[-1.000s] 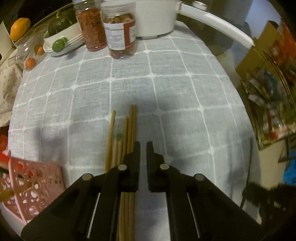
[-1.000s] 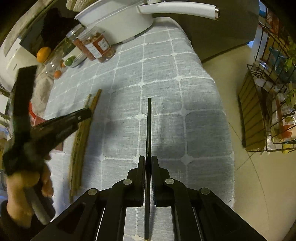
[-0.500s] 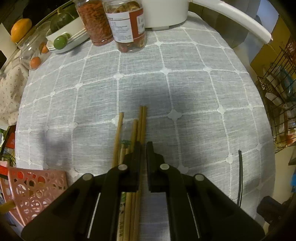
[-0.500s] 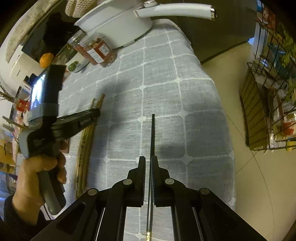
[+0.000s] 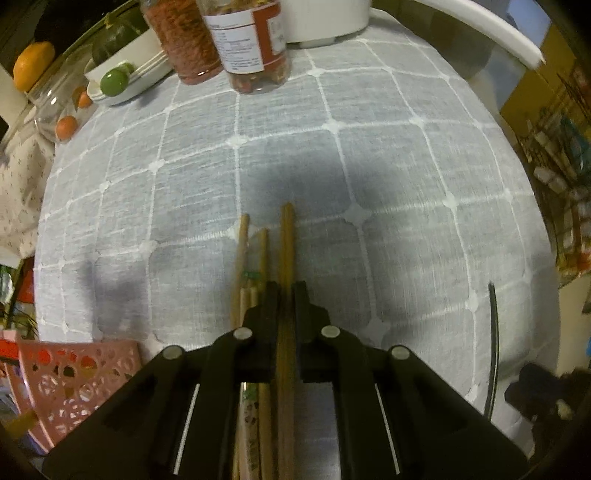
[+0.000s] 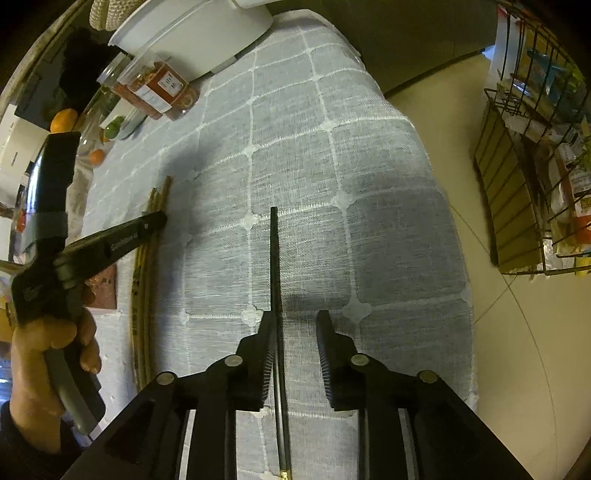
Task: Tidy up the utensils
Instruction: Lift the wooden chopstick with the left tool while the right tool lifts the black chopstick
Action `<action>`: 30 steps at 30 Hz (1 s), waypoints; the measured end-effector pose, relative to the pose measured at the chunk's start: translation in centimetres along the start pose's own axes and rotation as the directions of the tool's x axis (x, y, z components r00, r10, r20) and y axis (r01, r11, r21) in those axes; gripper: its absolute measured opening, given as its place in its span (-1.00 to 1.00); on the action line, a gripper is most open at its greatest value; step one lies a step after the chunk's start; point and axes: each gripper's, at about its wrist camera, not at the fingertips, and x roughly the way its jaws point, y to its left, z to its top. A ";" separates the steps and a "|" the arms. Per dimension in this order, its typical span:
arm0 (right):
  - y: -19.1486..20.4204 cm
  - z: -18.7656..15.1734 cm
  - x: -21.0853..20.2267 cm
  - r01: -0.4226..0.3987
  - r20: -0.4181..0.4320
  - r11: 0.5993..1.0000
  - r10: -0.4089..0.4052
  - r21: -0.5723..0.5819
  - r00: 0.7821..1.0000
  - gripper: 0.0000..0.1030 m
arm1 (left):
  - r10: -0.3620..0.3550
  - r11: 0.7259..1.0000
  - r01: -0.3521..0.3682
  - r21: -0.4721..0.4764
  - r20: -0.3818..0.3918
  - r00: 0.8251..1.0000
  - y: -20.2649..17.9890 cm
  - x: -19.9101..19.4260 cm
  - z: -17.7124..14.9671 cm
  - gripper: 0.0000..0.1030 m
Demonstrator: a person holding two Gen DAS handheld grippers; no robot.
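Note:
Several wooden chopsticks (image 5: 242, 266) lie bundled on the grey checked tablecloth (image 5: 369, 177). My left gripper (image 5: 285, 291) is shut on one wooden chopstick (image 5: 286, 243) in that bundle. The bundle also shows in the right wrist view (image 6: 147, 266), with my left gripper (image 6: 159, 221) over it. A black chopstick (image 6: 274, 258) lies on the cloth between the fingers of my right gripper (image 6: 295, 321), which is open, with the chopstick against its left finger (image 6: 267, 339). The black chopstick also shows at the right in the left wrist view (image 5: 494, 339).
Two food jars (image 5: 221, 40), a white pot (image 5: 325, 18), a dish with fruit (image 5: 118, 81) stand at the far end. A pink perforated basket (image 5: 70, 373) sits at the near left edge. A wire rack (image 6: 535, 166) stands on the floor to the right.
My right gripper has opened and let go of the black chopstick, which now lies on the cloth. My left gripper has moved over the bundle and shut on one wooden chopstick.

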 end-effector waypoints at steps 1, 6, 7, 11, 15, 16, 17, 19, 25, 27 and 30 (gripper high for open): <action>0.1 0.1 0.1 0.001 -0.001 1.000 -0.001 -0.001 1.000 -0.48 | -0.006 1.000 0.006 0.007 0.002 1.000 -0.2 -0.2 -0.4 -0.84; 0.9 0.3 0.8 0.026 -0.004 0.999 -0.026 -0.025 1.000 -0.41 | -0.030 0.994 0.024 0.104 0.051 0.998 -1.4 -2.3 -2.9 -0.84; 1.0 0.3 1.0 0.032 -0.007 0.999 -0.032 -0.031 0.999 -0.41 | -0.038 0.993 0.030 0.118 0.062 0.997 -1.4 -2.9 -3.4 -0.84; 1.7 0.3 1.4 0.065 -0.002 0.996 -0.065 -0.053 0.998 -0.41 | -0.063 0.985 0.046 0.166 0.099 0.993 -1.6 -5.0 -5.4 -0.84; 2.8 -0.1 1.7 0.126 0.010 0.986 -0.126 -0.111 0.992 -0.45 | -0.098 0.978 0.071 0.195 0.133 0.986 -1.3 -7.1 -7.3 -0.85; 3.2 -0.2 1.8 0.154 0.016 0.979 -0.154 -0.133 0.988 -0.55 | -0.111 0.977 0.081 0.199 0.142 0.984 -1.1 -7.7 -7.8 -0.85; 3.7 -0.3 1.9 0.194 0.022 0.967 -0.193 -0.162 0.981 -0.62 | -0.122 0.975 0.091 0.202 0.148 0.981 -1.0 -8.1 -8.2 -0.85; 4.2 -0.5 2.1 0.258 0.037 0.946 -0.256 -0.197 0.966 -0.80 | -0.136 0.971 0.099 0.218 0.161 0.978 -0.8 -9.1 -9.3 -0.85; 4.1 -0.9 1.9 0.229 0.037 0.955 -0.227 -0.189 0.973 -0.88 | -0.176 0.962 0.116 0.247 0.236 0.956 0.3 -13.1 -12.5 -0.89; 3.9 -1.2 1.2 0.198 0.042 0.966 -0.194 -0.169 0.980 -0.89 | -0.187 0.962 0.122 0.244 0.262 0.947 0.9 -14.1 -13.3 -0.90; 4.3 -1.7 -0.7 0.171 0.091 0.972 -0.158 -0.159 0.983 -0.89 | -0.201 0.963 0.131 0.237 0.305 0.931 2.0 -15.5 -14.3 -0.90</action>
